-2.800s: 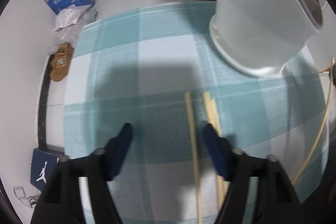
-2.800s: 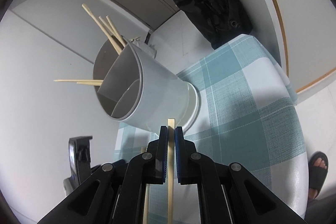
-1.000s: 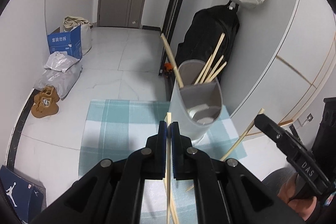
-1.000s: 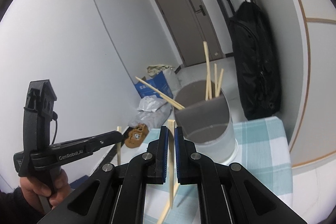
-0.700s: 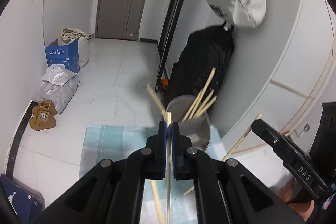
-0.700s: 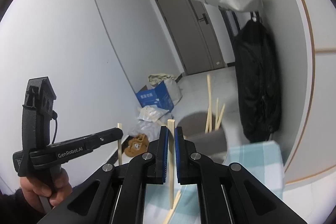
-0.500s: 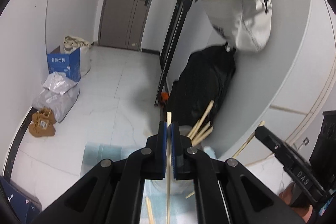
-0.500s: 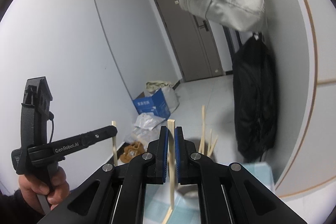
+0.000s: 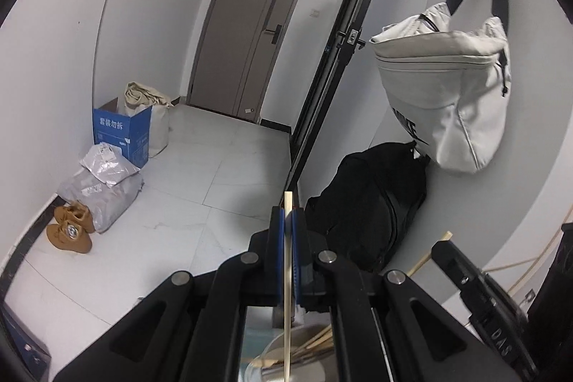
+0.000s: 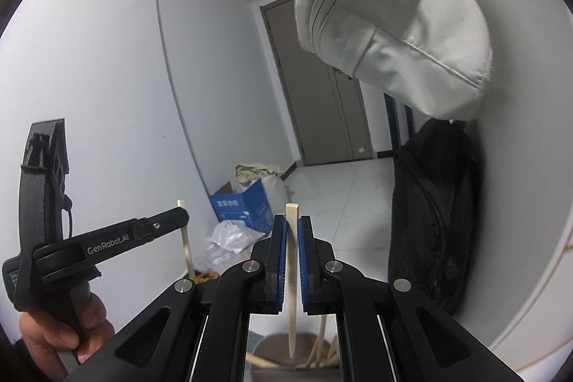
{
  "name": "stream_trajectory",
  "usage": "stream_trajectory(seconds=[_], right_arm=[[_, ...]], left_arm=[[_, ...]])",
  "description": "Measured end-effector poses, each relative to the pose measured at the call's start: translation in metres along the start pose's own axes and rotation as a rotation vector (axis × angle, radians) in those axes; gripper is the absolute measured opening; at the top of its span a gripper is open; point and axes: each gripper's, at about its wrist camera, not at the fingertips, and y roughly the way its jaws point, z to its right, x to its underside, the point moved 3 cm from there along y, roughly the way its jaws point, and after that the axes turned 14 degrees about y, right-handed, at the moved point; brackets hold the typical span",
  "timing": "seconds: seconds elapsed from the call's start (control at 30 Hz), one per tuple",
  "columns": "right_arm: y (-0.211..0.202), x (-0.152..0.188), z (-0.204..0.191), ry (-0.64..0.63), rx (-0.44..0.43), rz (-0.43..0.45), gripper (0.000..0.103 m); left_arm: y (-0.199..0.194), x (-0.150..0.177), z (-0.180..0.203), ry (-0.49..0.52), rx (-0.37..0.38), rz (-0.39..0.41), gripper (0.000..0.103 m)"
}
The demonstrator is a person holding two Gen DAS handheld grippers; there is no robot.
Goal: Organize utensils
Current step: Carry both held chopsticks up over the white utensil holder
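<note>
My left gripper (image 9: 287,215) is shut on a wooden chopstick (image 9: 287,292) held upright; its lower end hangs over the grey utensil holder (image 9: 283,351), which holds several chopsticks. My right gripper (image 10: 292,224) is shut on another chopstick (image 10: 292,274), upright, tip pointing down just above the holder's mouth (image 10: 286,351). The left gripper with its chopstick also shows at the left of the right wrist view (image 10: 181,215). The right gripper's finger and chopstick end show at the right of the left wrist view (image 9: 444,244).
A white bag (image 9: 447,95) hangs on the wall above a black bag (image 9: 372,203). On the floor lie a blue box (image 9: 120,135), grey parcels (image 9: 100,185) and brown shoes (image 9: 68,231). A grey door (image 9: 247,34) is behind.
Both grippers have risen and tilted upward with their chopsticks; the holder has dropped to the bottom edge of both views, and the checked table is out of sight.
</note>
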Motion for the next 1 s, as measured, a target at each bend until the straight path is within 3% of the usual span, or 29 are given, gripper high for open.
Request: stream_trajectory(seconds=[0.23,0.47,0.6,0.8,1.0], right_arm=[[0.020,0.010,0.008,-0.009,-0.009,-0.034,0.006],[0.023,0.021,0.023,0.011,-0.015,-0.060,0.006],[0.024,0.026,0.027,0.016,-0.019,-0.064,0.006],[0.029,0.032,0.031,-0.008,-0.028,-0.080,0.006],[0.030,0.042,0.036,-0.016,-0.042,-0.102,0.006]], left_arm=[[0.020,0.003,0.007,0.021,-0.104,0.010,0.000],[0.040,0.013,0.011,0.002,-0.101,-0.012,0.000],[0.040,0.018,0.021,0.047,-0.104,0.032,0.000],[0.040,0.020,0.033,0.104,-0.044,0.076,0.000],[0.041,0.029,0.035,0.132,0.073,0.050,0.000]])
